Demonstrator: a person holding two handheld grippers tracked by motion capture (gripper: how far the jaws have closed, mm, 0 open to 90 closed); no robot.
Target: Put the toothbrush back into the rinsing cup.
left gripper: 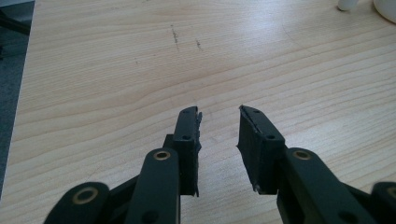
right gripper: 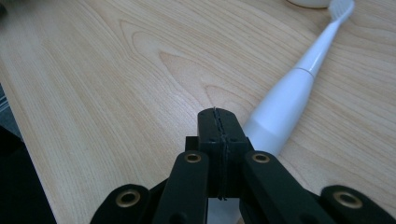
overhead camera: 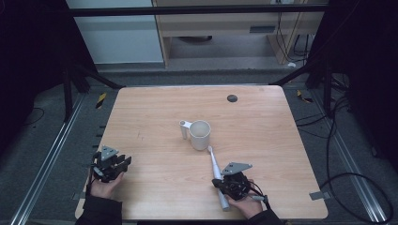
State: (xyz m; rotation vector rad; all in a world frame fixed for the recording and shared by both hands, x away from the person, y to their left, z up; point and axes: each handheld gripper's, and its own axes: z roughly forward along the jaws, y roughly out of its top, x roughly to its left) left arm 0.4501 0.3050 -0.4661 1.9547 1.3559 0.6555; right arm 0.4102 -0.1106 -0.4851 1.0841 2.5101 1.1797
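Observation:
A white electric toothbrush point(overhead camera: 216, 171) lies on the wooden table point(overhead camera: 155, 108), its head near a white mug point(overhead camera: 200, 135) that stands at the table's middle. My right gripper point(overhead camera: 223, 182) rests over the toothbrush's thick handle near the front edge. In the right gripper view its jaws point(right gripper: 217, 116) are shut flat against each other with nothing between them, and the toothbrush point(right gripper: 289, 100) runs beside and under them to the right. My left gripper point(overhead camera: 125, 162) sits at the front left, held in a hand. It is open point(left gripper: 219, 114) over bare wood.
The mug's handle point(overhead camera: 184, 129) points left; the mug's edge point(left gripper: 385, 9) shows at the top right of the left gripper view. A small dark round spot point(overhead camera: 232, 98) sits near the table's far edge. Cables lie on the floor to the right.

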